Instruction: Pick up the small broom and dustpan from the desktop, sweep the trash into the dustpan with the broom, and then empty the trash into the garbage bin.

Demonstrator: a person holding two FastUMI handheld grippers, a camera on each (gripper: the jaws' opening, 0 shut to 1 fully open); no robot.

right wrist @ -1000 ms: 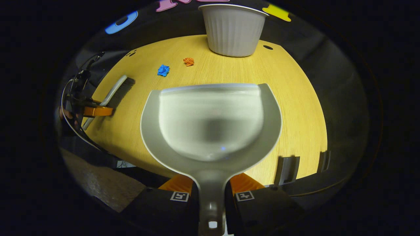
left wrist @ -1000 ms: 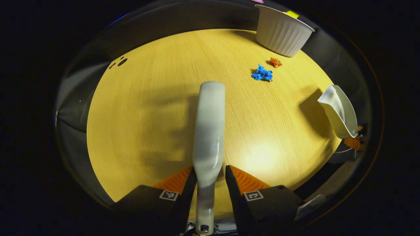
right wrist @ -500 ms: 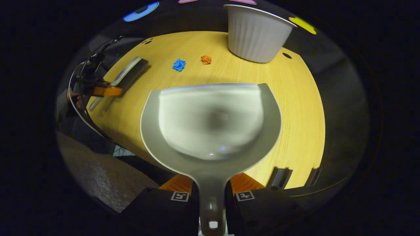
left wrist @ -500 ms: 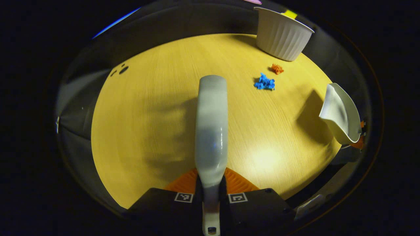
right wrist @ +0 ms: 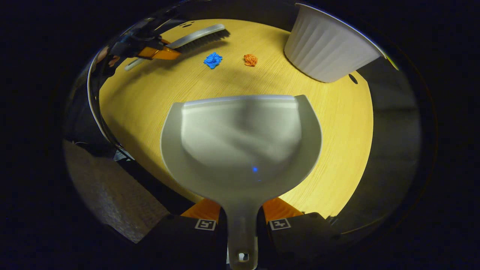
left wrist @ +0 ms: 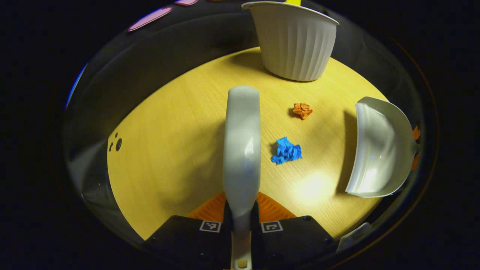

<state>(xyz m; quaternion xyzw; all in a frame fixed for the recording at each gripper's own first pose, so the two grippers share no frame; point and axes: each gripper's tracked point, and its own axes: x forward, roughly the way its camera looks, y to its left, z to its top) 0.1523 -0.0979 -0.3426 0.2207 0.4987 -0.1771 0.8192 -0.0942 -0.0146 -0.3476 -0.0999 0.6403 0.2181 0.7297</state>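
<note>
Left gripper [left wrist: 242, 213] clamps broom [left wrist: 242, 142] handle, long axis pointing away toward bin [left wrist: 294, 41]. Right gripper [right wrist: 242, 217] grips dustpan [right wrist: 242, 138], mouth forward. Bristles hidden beneath broom back.

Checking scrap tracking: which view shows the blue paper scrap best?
The left gripper view: the blue paper scrap lies near and large, just right of the broom. In the right gripper view it is small and far, beyond the dustpan.

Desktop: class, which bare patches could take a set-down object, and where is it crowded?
Free: the desktop left of the broom, out to its small holes. Crowded: between broom and dustpan, where the blue scrap and orange scrap lie, up to the bin.
</note>
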